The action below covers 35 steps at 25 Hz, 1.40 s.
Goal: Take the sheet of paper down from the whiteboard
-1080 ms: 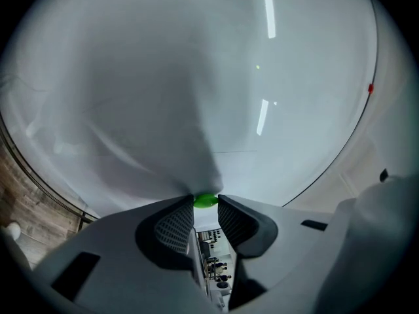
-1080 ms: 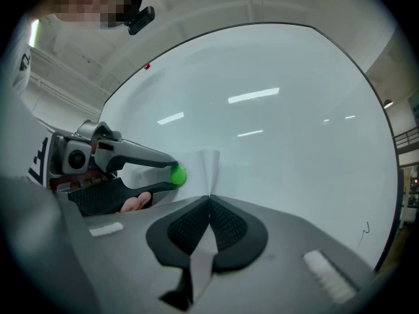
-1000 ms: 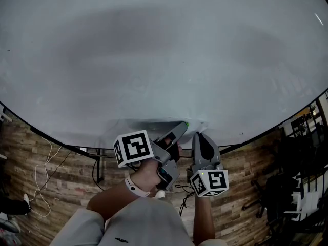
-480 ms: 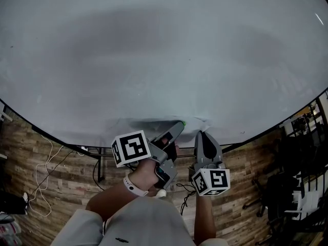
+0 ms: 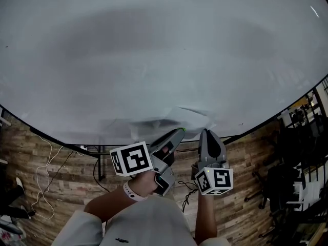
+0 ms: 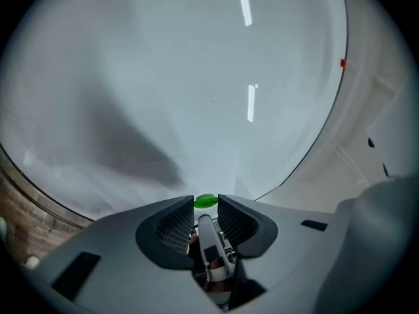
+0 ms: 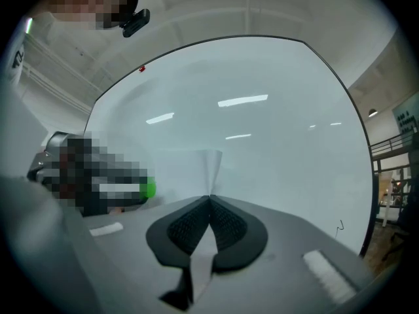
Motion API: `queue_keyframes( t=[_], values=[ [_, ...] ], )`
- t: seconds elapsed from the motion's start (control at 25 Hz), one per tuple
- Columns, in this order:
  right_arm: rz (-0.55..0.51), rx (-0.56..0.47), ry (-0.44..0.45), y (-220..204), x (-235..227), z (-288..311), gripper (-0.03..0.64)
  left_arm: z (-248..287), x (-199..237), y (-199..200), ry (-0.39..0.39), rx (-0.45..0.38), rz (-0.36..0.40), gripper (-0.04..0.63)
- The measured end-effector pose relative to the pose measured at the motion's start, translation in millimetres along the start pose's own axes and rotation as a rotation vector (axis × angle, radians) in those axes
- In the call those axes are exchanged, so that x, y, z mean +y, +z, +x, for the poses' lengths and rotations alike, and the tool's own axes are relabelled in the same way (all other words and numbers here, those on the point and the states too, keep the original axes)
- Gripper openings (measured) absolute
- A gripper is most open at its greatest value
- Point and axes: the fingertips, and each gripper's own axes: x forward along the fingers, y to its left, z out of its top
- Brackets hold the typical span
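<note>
While your right claw sits at the bottom edge of the whiteboard, its two sides are pressed together on the sheet of paper. In the right gripper view the paper runs up out of the closed right claw as a thin folded edge standing off the whiteboard. From the head view, the sheet lies low on the board, just above both claws. Its right part bulges away from the surface, and its left part looks flatter against it. Your left claw is just beside the right one, angled up toward the same lower edge of the sheet. In the left gripper view the left claw is nearly closed and pinches a small green disc at its tips, with the whiteboard filling the view behind. The green disc also shows in the right gripper view, left of the paper and close to the board. I can't tell whether the disc touches the board or the sheet.
</note>
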Motion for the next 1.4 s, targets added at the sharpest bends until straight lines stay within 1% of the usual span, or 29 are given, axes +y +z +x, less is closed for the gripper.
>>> queue_keyframes(
  t=[0.08,0.2,0.28,0.36,0.52,0.6,0.76,1.04,1.16,1.28,1.4],
  values=[
    [0.003,-0.001,-0.02,1,-4,-7,0.011,-4,-1,-1,0.002,-0.002,0.043,0.117],
    [0.004,-0.002,-0.053,2,-12,-18,0.011,-10,0,-4,0.004,-0.006,0.08,0.117],
    [0.002,-0.002,-0.076,1,-17,-26,0.011,-16,6,-6,0.018,-0.01,0.119,0.117],
    [-0.002,-0.003,-0.1,3,-23,-35,0.011,-21,11,-7,0.04,-0.014,0.184,0.117],
    [-0.013,0.0,-0.15,7,-37,-55,0.011,-31,11,-6,0.074,-0.023,0.35,0.117],
    [-0.024,0.002,-0.17,10,-43,-65,0.011,-35,13,-4,0.091,-0.031,0.419,0.117],
    [-0.036,-0.008,-0.22,15,-57,-85,0.011,-39,19,-3,0.119,-0.037,0.51,0.117],
    [-0.017,-0.008,-0.293,12,-69,-116,0.011,-48,24,0,0.155,-0.058,0.681,0.117],
    [-0.01,-0.002,-0.324,6,-69,-129,0.011,-51,25,-1,0.159,-0.056,0.729,0.117],
    [-0.02,0.009,-0.356,1,-68,-141,0.011,-54,28,2,0.169,-0.051,0.759,0.117],
    [-0.038,0.025,-0.369,-3,-69,-153,0.011,-54,32,0,0.182,-0.042,0.783,0.117]
  ],
)
